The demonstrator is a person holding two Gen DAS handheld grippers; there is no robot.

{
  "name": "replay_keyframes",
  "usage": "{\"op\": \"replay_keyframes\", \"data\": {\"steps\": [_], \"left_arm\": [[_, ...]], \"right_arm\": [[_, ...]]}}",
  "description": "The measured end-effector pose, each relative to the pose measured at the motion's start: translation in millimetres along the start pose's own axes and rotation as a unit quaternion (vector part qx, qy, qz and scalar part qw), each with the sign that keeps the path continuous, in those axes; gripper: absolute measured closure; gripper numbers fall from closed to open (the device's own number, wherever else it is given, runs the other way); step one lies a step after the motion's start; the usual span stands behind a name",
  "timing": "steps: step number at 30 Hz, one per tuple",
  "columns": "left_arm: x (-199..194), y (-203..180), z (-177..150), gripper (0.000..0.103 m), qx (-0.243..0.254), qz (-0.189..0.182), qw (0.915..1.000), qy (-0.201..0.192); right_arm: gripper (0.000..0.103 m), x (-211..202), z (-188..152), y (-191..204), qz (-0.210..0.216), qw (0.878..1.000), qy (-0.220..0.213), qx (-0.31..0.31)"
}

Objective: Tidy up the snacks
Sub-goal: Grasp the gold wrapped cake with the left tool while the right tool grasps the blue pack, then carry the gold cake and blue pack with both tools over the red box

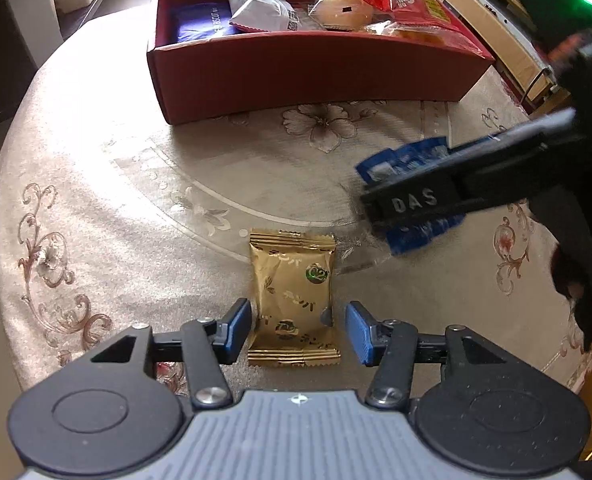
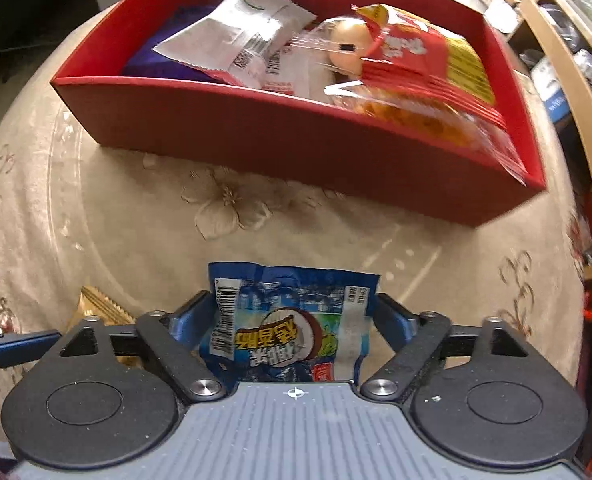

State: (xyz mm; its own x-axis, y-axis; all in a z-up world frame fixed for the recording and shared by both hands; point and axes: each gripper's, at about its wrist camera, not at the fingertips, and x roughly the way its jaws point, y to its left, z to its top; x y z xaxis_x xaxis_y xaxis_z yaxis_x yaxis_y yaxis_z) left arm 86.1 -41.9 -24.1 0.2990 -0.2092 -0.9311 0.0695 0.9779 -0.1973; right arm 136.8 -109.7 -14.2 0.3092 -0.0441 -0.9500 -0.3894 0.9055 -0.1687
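Left wrist view, bottom middle: the left gripper [image 1: 298, 330] is partly open. The gold packet [image 1: 293, 300] lies flat on the tablecloth [image 1: 136, 208] btwn the two blue pads [image 1: 238, 326]. There's a small gap on each side, so the pads don't press on it.

Right wrist view, bottom middle: the right gripper [image 2: 294, 322] has the blue packet [image 2: 292, 320] btwn its blue fingers [image 2: 392, 322]. The packet's sides meet the fingers and the wrapper looks crumpled, so it seems pinched across its width. The packet's near end is hidden under the gripper body. In the left wrist view this gripper [image 1: 380, 216] shows at mid right, blurry, w/ the blue packet [image 1: 400, 160] sticking out both sides of it.

Lower left of the right wrist view: a gold corner [image 2: 100, 306] peeks out; the rest is hidden.

Farther up, top of both views: the red box [image 1: 296, 76] sits on the cloth, well apart from both packets. Inside are a purple pack [image 1: 200, 20], a white packet [image 1: 256, 4], a clear-wrapped bun [image 1: 340, 10] and a red-yellow bag [image 1: 412, 8]. They overlap, so lower ones are partly hidden. Bkgd shelves at top right are too blurry to read.
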Motion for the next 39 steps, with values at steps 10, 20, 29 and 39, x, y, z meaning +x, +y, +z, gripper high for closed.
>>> {"op": "replay_keyframes", "data": {"steps": [10, 20, 29, 39], "left_arm": [[6, -10, 2, 0.061, 0.013, 0.025, 0.9995, -0.011], [2, -15, 2, 0.069, 0.012, 0.034, 0.9991, -0.021], [-11, -17, 9, 0.069, 0.008, 0.031, 0.9986, -0.043], [-26, -16, 14, 0.069, 0.012, 0.032, 0.9970, -0.070]], "right_arm": [[0.023, -23, -32, -22, -0.008, 0.999, -0.017, 0.045], [0.023, -47, -39, -36, 0.001, 0.997, -0.052, 0.065], [0.023, -53, -31, -32, 0.003, 0.996, -0.065, 0.059], [0.023, -64, -34, -22, -0.008, 0.995, -0.077, 0.057]]}}
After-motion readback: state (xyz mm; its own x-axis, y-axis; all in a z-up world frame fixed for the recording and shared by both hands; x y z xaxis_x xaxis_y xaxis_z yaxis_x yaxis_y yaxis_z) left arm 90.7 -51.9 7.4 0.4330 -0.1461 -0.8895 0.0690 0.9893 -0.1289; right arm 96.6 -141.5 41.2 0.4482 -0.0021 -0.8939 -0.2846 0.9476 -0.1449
